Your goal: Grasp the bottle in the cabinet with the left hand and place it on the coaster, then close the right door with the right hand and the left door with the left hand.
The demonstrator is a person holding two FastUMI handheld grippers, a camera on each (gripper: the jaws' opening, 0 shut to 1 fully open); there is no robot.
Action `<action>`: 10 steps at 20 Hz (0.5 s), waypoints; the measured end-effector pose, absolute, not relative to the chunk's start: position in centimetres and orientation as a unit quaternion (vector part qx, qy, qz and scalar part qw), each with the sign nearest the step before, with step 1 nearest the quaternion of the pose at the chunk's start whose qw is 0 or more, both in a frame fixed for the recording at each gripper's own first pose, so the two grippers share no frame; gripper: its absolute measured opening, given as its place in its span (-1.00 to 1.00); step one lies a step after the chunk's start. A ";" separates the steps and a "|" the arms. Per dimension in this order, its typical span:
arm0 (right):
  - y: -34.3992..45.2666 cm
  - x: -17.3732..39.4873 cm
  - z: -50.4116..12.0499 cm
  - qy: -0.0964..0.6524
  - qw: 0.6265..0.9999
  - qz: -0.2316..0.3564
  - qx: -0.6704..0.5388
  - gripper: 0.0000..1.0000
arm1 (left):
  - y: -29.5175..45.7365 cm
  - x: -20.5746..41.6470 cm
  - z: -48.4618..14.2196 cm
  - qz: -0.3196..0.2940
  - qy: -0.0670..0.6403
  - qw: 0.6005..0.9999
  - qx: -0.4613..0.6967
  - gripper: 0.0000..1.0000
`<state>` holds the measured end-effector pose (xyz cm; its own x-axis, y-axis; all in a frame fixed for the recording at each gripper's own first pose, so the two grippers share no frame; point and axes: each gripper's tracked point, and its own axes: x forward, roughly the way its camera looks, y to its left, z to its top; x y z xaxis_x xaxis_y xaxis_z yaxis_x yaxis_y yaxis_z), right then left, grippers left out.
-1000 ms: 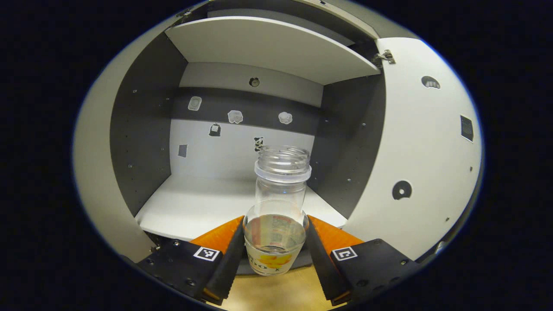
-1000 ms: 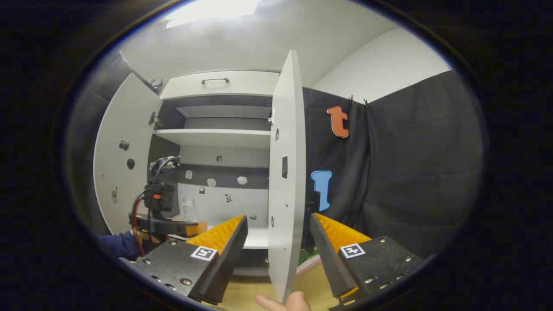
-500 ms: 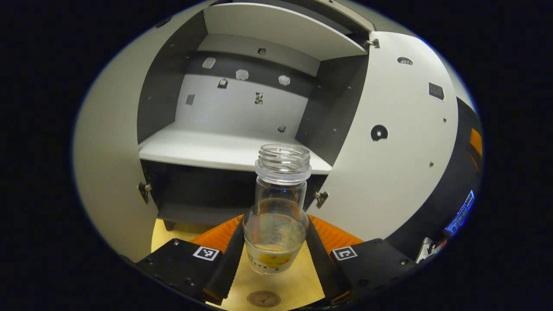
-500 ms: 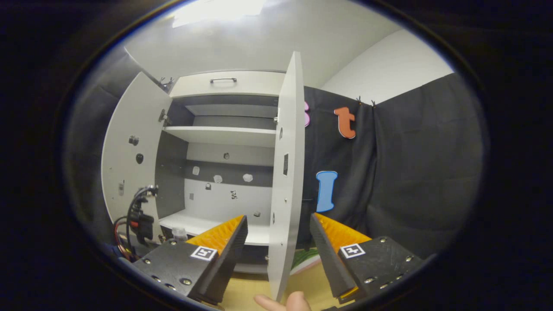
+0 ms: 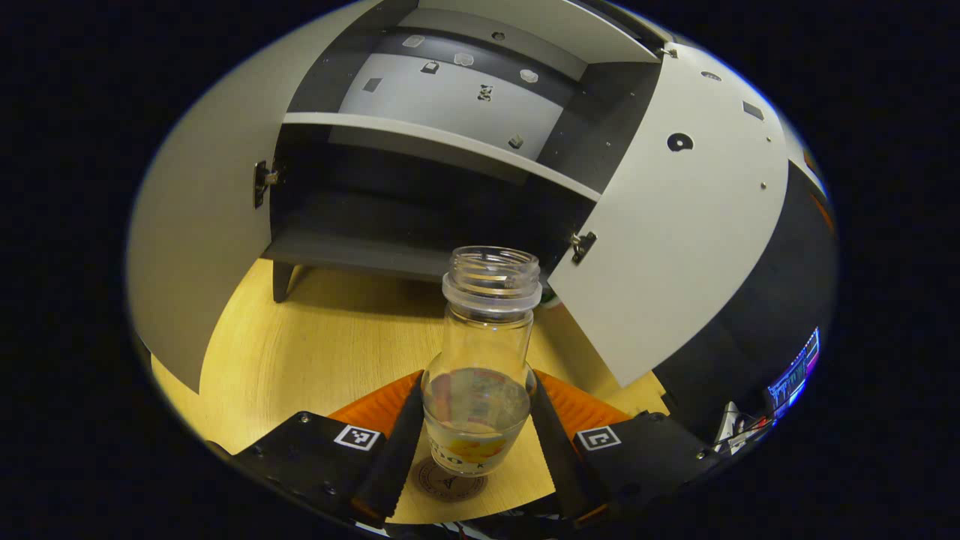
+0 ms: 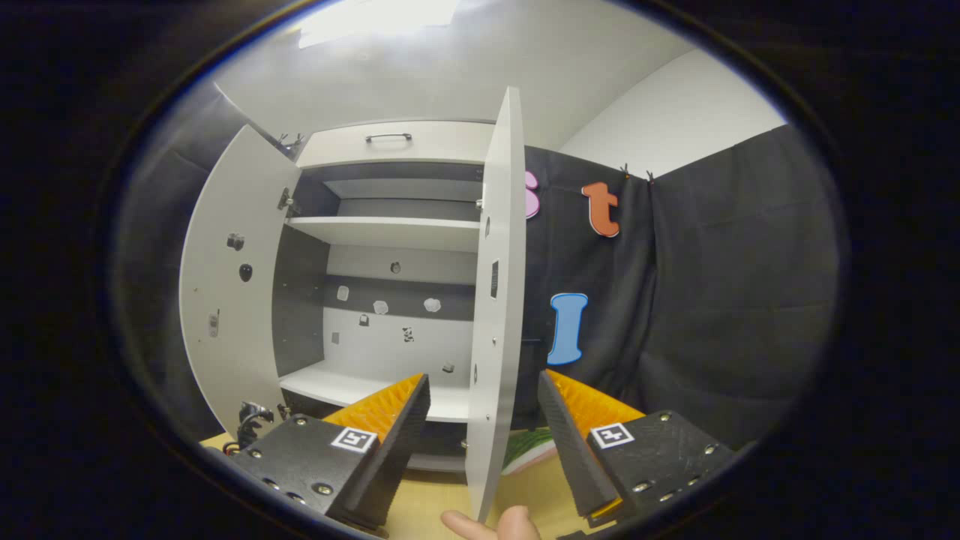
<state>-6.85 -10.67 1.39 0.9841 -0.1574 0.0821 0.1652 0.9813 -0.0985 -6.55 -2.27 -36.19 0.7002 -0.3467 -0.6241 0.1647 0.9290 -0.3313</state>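
In the left gripper view my left gripper (image 5: 475, 435) is shut on a clear uncapped bottle (image 5: 484, 352) with a little liquid and a yellow label. It holds the bottle upright just above a round brown coaster (image 5: 448, 481) on the wooden table (image 5: 330, 345). Beyond stands the cabinet with its left door (image 5: 202, 225) and right door (image 5: 675, 225) both open. In the right gripper view my right gripper (image 6: 480, 420) is open, its fingers on either side of the right door's edge (image 6: 495, 300) without touching it. A person's fingertips (image 6: 495, 523) show below that door.
The cabinet's white shelf (image 6: 390, 386) holds only small stickers on the back wall. A green object (image 6: 529, 448) lies on the table behind the right door. A lit screen (image 5: 795, 371) glows at the far right of the left gripper view.
My left gripper has carried the bottle out of the cabinet and down over the table, bringing the coaster under it. The right gripper has barely moved.
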 end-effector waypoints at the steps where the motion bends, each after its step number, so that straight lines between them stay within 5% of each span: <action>1: -10.7 -6.9 1.3 -0.036 0.995 -0.082 -0.053 0.77 | -2.2 -7.2 -36.9 -0.140 0.363 0.913 -0.124 0.60; 10: -10.7 -7.2 0.6 -0.023 0.995 -0.080 -0.053 0.77 | -1.7 -9.5 -41.0 -0.111 0.353 0.923 -0.107 0.65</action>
<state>-7.16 -10.66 0.55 0.9863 -0.1559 0.0533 0.1607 0.9817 -0.1019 -9.54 -1.67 -41.00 0.7262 -0.2802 -0.6278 0.1297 0.9526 -0.2752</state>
